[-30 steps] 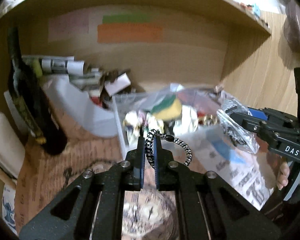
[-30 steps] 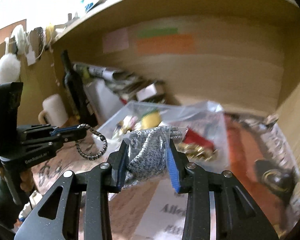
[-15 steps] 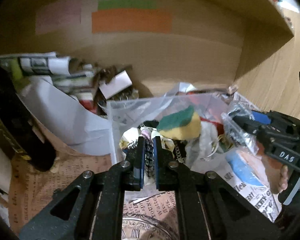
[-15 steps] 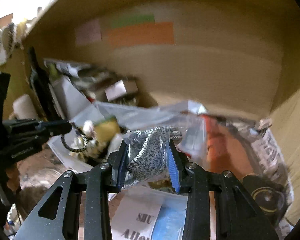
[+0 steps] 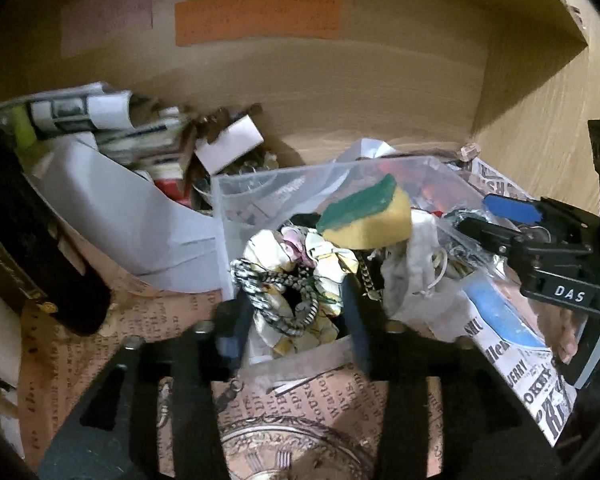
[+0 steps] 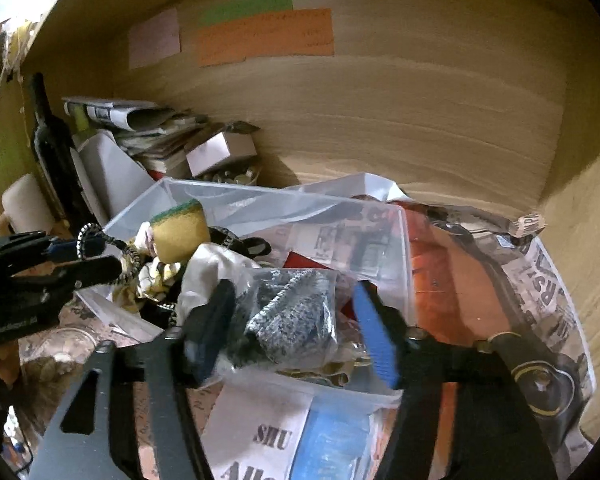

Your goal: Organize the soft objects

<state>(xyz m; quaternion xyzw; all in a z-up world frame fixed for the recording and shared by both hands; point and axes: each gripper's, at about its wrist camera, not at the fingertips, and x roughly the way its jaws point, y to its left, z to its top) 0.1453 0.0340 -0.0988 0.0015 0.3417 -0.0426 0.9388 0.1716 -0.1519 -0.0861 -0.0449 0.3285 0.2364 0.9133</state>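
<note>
A clear plastic bin [image 5: 260, 188] [image 6: 400, 240] stands on the shelf and holds soft things. Among them are a yellow sponge with a green top [image 5: 364, 216] [image 6: 180, 228] and a patterned cloth [image 5: 300, 252]. My left gripper [image 5: 292, 320] is open over the bin's near left corner. A black-and-white cord loop [image 5: 276, 300] lies between its fingers on the cloth. My right gripper [image 6: 296, 332] is open over the bin's front. A grey speckled fabric in a clear bag [image 6: 296, 312] rests between its fingers. The right gripper also shows in the left wrist view [image 5: 512, 216].
A dark bottle [image 5: 32, 240] stands at the left. Rolled papers and a small white box [image 5: 228, 144] are piled behind the bin. Newspaper [image 6: 548, 280] lines the shelf floor. The wooden back wall carries coloured sticky notes [image 6: 264, 36]. A white mug [image 6: 24, 204] stands at far left.
Both grippers have opened. The cord loop has dropped onto the cloth in the bin, and the bagged grey fabric now rests loose on the bin's contents.
</note>
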